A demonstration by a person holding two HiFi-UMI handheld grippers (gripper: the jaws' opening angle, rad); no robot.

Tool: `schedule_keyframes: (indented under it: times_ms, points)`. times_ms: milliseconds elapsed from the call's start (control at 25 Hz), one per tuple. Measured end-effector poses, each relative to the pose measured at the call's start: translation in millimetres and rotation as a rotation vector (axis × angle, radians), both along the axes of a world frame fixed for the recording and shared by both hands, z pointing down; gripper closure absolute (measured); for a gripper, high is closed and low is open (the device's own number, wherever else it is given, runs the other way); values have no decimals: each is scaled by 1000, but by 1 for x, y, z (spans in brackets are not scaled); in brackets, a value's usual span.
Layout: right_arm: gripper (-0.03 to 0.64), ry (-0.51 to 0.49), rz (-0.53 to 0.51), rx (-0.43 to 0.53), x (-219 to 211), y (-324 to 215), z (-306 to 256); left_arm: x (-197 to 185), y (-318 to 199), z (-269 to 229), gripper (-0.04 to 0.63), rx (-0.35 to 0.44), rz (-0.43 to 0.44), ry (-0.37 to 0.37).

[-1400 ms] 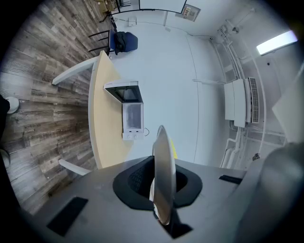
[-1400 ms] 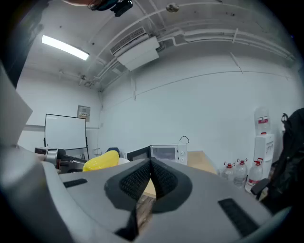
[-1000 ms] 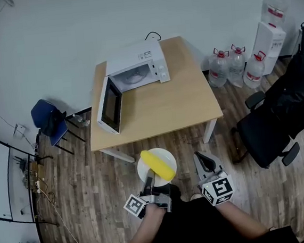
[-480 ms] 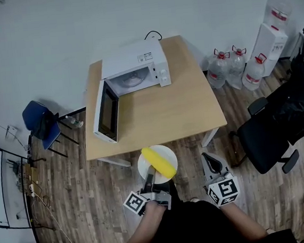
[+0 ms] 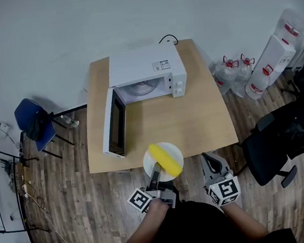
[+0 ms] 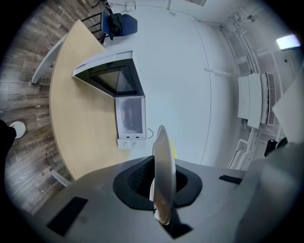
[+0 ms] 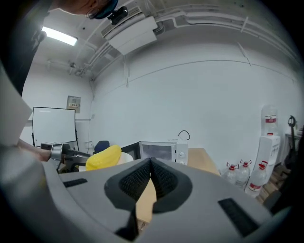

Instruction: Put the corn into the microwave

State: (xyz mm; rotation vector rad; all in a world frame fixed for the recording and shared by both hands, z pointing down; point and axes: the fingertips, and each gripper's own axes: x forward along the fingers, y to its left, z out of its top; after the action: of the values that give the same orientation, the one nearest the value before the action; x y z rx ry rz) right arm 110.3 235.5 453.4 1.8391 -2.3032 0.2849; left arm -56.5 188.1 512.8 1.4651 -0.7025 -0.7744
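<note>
A yellow corn cob (image 5: 165,161) lies on a white plate (image 5: 175,149). My left gripper (image 5: 156,171) is shut on the plate's near rim and holds it level over the front edge of the wooden table (image 5: 194,119). In the left gripper view the plate (image 6: 163,175) shows edge-on between the pads. At the table's back stands the white microwave (image 5: 144,65), its door (image 5: 115,130) swung open to the left. My right gripper (image 5: 209,161) hangs beside the plate, shut and holding nothing. In the right gripper view the corn (image 7: 103,157) sits left of the microwave (image 7: 159,151).
A blue chair (image 5: 32,124) stands left of the table. Several water bottles (image 5: 235,70) and a dispenser (image 5: 274,53) are at the right, with a black office chair (image 5: 282,138) nearer me. The floor is wood planks.
Both grippers have moved toward the table with the plate and corn. The plate's far half now hangs over the table's front edge. The grips are unchanged.
</note>
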Motion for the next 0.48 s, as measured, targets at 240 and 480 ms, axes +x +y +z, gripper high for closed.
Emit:
schedule_keyframes:
  times_ms: [240, 480]
  points:
    - [557, -2, 56, -20, -15, -57, 2, -6, -63, 6, 577, -10, 61, 16]
    - [557, 17, 89, -29, -28, -105, 2, -7, -109, 12, 577, -17, 115, 43]
